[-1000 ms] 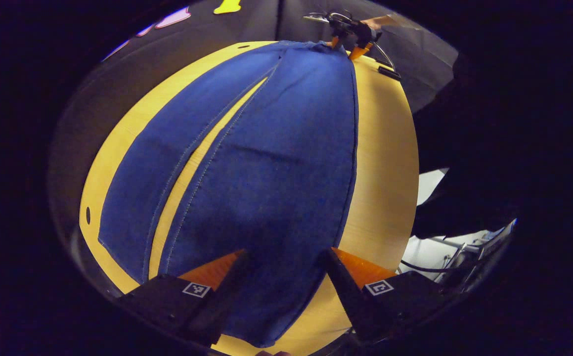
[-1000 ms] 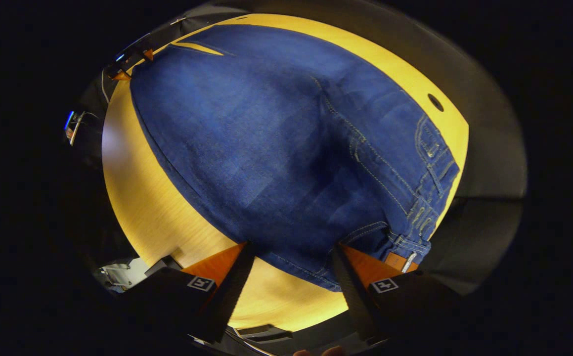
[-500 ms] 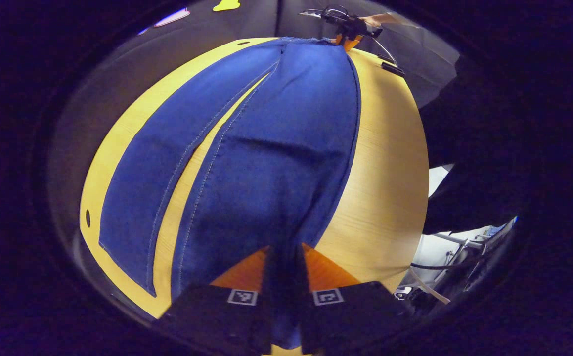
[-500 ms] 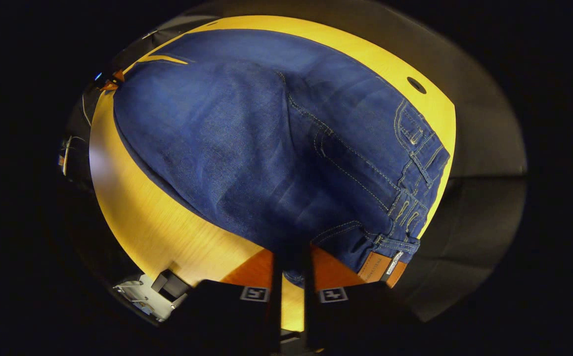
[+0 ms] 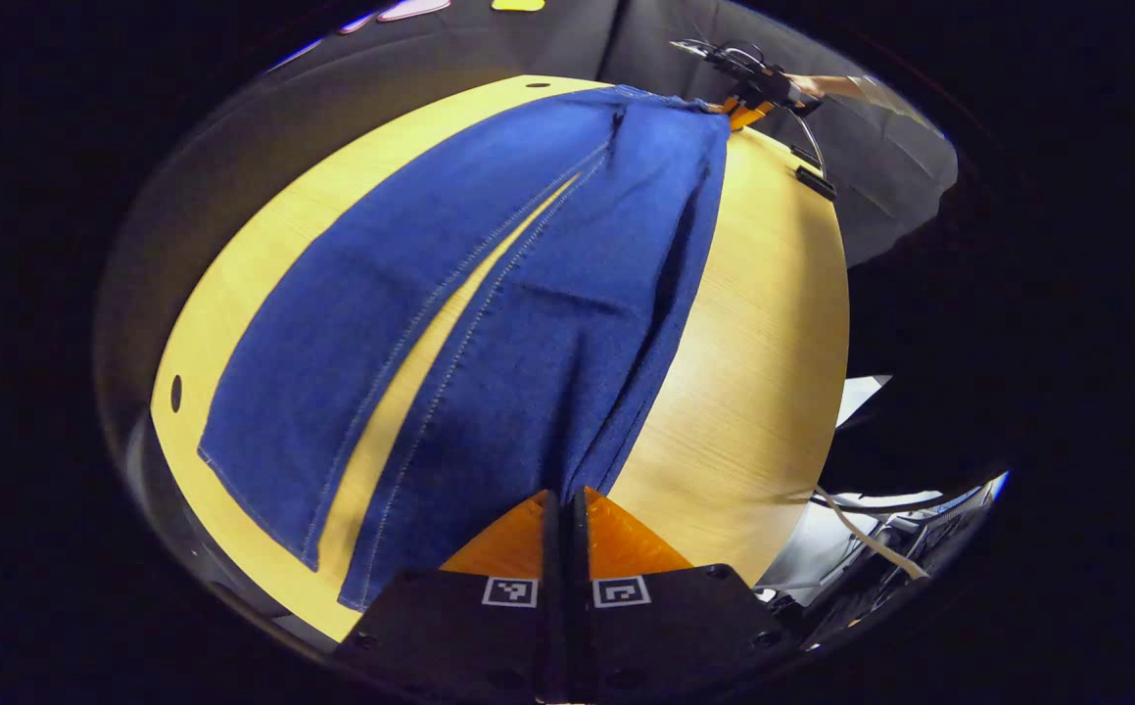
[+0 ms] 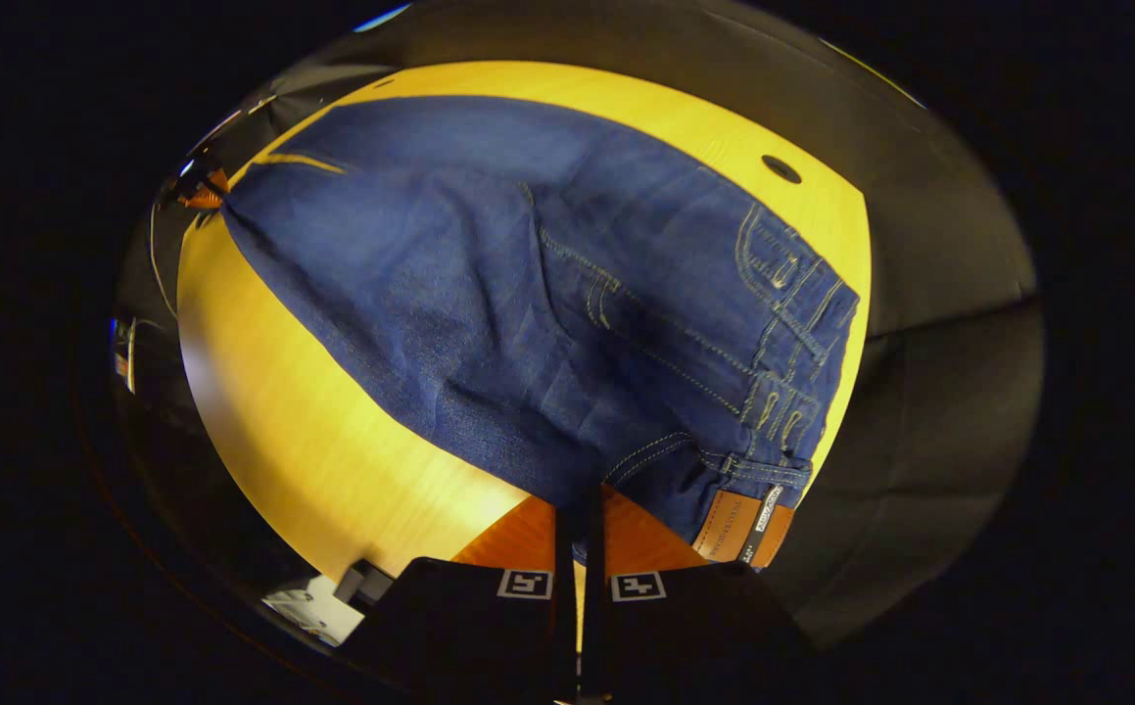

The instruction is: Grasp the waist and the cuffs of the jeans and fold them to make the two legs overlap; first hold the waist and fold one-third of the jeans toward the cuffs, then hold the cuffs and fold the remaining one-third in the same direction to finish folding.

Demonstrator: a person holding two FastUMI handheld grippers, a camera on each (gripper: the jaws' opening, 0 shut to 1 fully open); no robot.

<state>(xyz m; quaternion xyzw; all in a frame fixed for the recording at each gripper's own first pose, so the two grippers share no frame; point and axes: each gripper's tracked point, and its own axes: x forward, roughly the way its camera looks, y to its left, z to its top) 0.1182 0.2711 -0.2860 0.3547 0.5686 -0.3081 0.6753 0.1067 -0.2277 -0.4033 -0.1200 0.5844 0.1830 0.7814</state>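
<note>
Left gripper (image 5: 564,501) sits at six o'clock in the left gripper view, its orange fingers (image 5: 503,539) pressed together on a pinch of cloth. Right gripper (image 6: 579,504) likewise, at six o'clock in the right gripper view, clamped tight. A hand (image 5: 808,86) shows far off at one o'clock.

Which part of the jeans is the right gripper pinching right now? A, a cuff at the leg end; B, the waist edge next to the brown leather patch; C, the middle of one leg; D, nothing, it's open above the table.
B: in the right gripper view the right gripper has its fingers closed on the denim edge of the jeans at the waist, just beside the brown leather patch.
</note>
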